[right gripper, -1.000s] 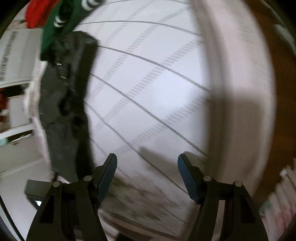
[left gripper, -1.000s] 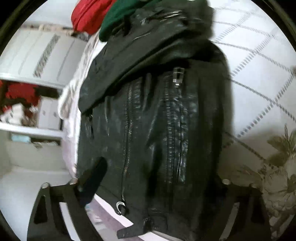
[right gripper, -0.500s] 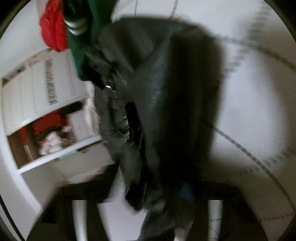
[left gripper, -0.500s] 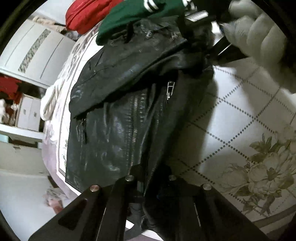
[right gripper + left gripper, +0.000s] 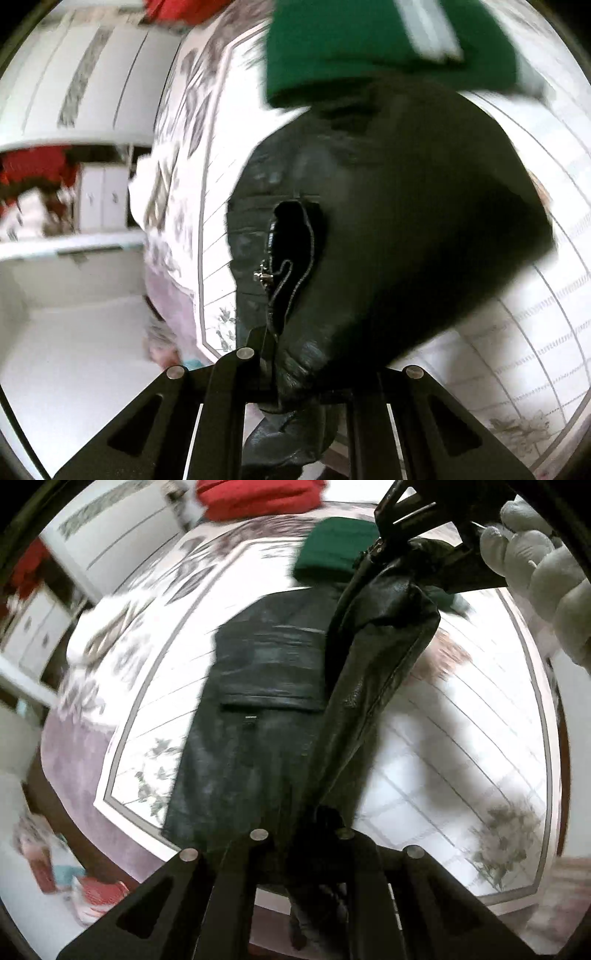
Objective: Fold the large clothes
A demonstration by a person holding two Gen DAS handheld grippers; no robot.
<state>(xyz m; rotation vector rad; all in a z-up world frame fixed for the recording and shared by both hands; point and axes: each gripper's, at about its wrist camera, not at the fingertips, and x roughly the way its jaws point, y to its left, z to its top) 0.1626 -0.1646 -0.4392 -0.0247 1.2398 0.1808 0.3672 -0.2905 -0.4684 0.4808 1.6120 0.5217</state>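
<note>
- step in hand, by my read: mid-fold. one side of the black leather jacket is held up off the bedspread betw both grippers, rest of it lies flat on the bed.
- left gripper: fingers drawn together, clamped on the jacket's near edge; leather bunches right at the tips.
- right gripper: also pinched tight on jacket leather; a zip pull hangs just ahead of the tips. in the left view this gripper sits at the far end of the lifted strip, gloved hand behind it.
- lifted part runs as a taut band from near gripper to far one, tilted, above the flat panel.
- next move prob calls for: carry both ends across together, same height, lay edge over the flat half, then let go. stiff leather, likely resists creasing.
- frames blurred; seam details uncertain.
- counts: 1 jacket, 2 grippers, 1 green garment touching the jacket's far end, 1 red pile beyond it, well apart.
</note>
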